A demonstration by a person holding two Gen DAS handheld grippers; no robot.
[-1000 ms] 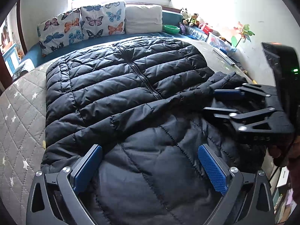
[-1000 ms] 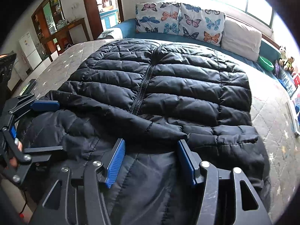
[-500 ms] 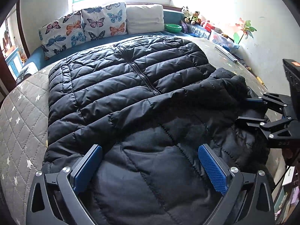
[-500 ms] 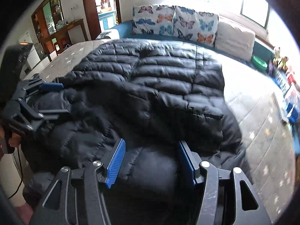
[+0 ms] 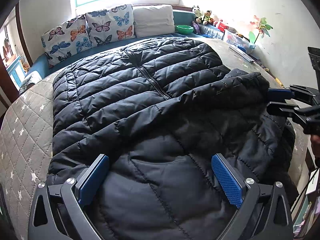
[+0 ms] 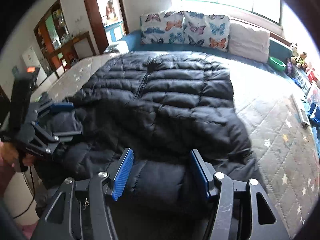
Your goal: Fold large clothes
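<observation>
- Left wrist view: black puffer jacket (image 5: 140, 104) lies front-up on the grey quilted mattress (image 5: 22, 132), one sleeve folded across its lower half.
- Left gripper (image 5: 160, 178) has jaws spread wide over the near hem, pads clear of the cloth, nothing pinched. It sits just as it did a second ago.
- Right gripper (image 5: 280, 102) shows at the right edge by the sleeve end. A second ago it was well over the jacket; now it has pulled out past the side.
- Right wrist view: blurred. Right gripper (image 6: 158, 172) jaws stand part open with a puffy fold between them. Cannot tell if the pads press it.
- View has swung since a second ago; the jacket now sits left, with bare mattress on the right.
- Judgement: sleeve fold looks placed; the next fold of the body is still to do.
</observation>
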